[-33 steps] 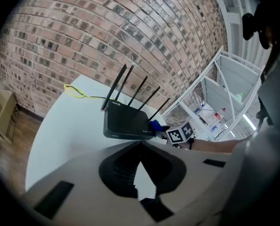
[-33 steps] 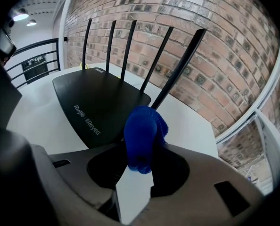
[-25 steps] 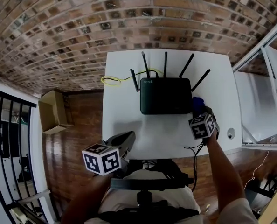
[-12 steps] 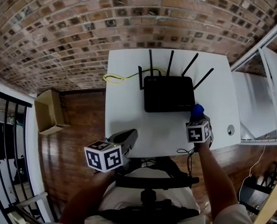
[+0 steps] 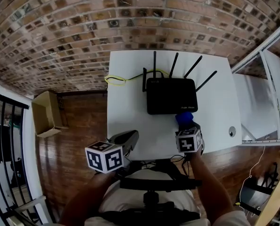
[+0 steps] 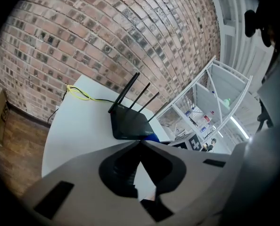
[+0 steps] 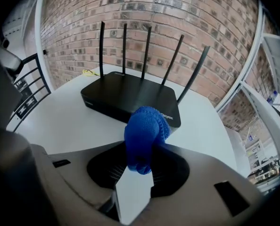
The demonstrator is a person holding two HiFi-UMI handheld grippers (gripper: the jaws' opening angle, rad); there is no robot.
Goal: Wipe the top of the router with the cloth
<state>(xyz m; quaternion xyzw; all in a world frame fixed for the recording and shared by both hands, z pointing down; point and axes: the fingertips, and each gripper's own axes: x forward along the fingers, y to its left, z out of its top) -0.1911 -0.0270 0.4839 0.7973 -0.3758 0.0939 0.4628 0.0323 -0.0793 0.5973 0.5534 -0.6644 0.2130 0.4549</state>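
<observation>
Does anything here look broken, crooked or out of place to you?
Nothing stands out. The black router sits flat on the white table, its antennas upright and fanned. A yellow cable loops loosely near the table's far edge, untidy but nothing more. The blue cloth is bunched in the right gripper, short of the router.

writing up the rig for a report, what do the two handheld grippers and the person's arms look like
The two match. The left gripper and right gripper have broad matte grey jaws that taper to a point, with a dark recess and ribbed pads inside. Each carries a white cube printed with black square markers. The person's forearms have no sleeves over them.
</observation>
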